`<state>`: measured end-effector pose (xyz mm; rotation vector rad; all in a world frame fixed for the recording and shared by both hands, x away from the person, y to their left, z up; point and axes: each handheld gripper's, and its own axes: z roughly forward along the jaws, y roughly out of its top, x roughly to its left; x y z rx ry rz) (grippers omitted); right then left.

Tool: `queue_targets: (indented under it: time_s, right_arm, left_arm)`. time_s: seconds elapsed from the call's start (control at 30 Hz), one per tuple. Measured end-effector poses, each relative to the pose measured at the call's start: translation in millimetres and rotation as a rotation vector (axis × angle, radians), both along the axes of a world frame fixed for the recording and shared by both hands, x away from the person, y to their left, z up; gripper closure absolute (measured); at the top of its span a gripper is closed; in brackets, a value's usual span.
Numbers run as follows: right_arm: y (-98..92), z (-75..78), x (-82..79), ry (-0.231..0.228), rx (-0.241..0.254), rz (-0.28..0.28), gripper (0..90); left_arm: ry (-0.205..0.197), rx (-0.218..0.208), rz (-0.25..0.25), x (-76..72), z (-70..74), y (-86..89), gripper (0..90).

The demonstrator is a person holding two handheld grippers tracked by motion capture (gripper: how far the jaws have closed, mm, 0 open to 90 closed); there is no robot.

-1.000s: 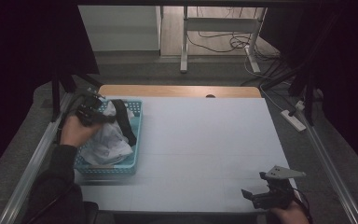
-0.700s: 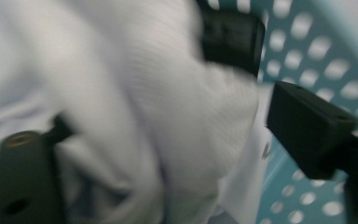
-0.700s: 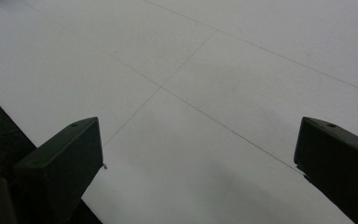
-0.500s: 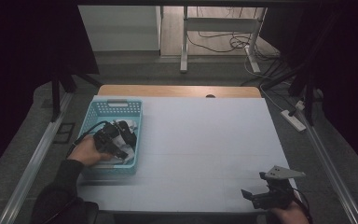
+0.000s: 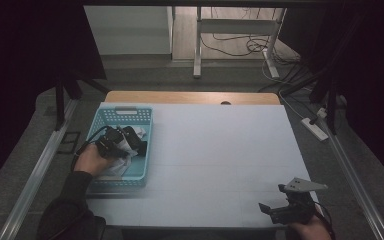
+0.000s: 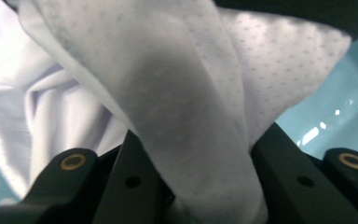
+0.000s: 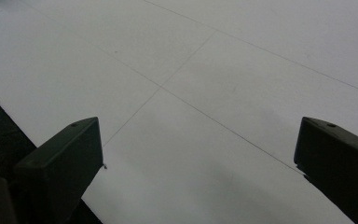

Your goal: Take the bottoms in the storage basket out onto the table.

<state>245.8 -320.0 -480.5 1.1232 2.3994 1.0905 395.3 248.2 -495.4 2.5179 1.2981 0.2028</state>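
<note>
A light blue plastic basket (image 5: 125,111) stands at the table's left side with a white dotted cloth (image 5: 116,168) in it. My left gripper (image 5: 130,143) is down inside the basket, over the cloth. In the left gripper view a thick fold of the white cloth (image 6: 191,93) runs down between the two black jaws, which press on it from both sides; the basket's blue wall (image 6: 328,116) lies behind. My right gripper (image 5: 270,211) rests low at the table's front right corner, jaws wide apart. Between them there is just bare white tabletop (image 7: 214,70).
The white table (image 5: 220,150) has a wooden strip along its far edge. Metal rails run down both sides. A power strip (image 5: 314,128) and cables lie on the floor to the right, beyond the table.
The left hand and gripper dropped from the basket's far end toward its near end, then shifted back to the middle, with the cloth. The right gripper stayed still.
</note>
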Motion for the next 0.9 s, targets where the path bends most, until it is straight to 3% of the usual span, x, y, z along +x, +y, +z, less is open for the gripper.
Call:
queue_targets:
  time_s: [0.2,0.37,0.7,0.9]
  right_arm:
    - [0.1,0.0,0.0,0.0,0.0,-0.001,1.4]
    - [-0.1,0.1,0.0,0.0,0.001,-0.001,1.4]
    - [-0.4,0.1,0.0,0.0,0.002,-0.002,1.4]
    - [-0.4,0.1,-0.1,-0.001,0.002,-0.003,1.4]
  left_arm:
    - [-0.06,-0.109,0.024,-1.8,24.2,8.3,77.9]
    - [-0.102,-0.143,0.021,-1.9,43.4,7.6,77.9]
    - [-0.149,-0.208,0.024,0.8,74.1,5.9,77.8]
    - [-0.185,-0.229,0.011,1.7,93.3,1.2,77.8]
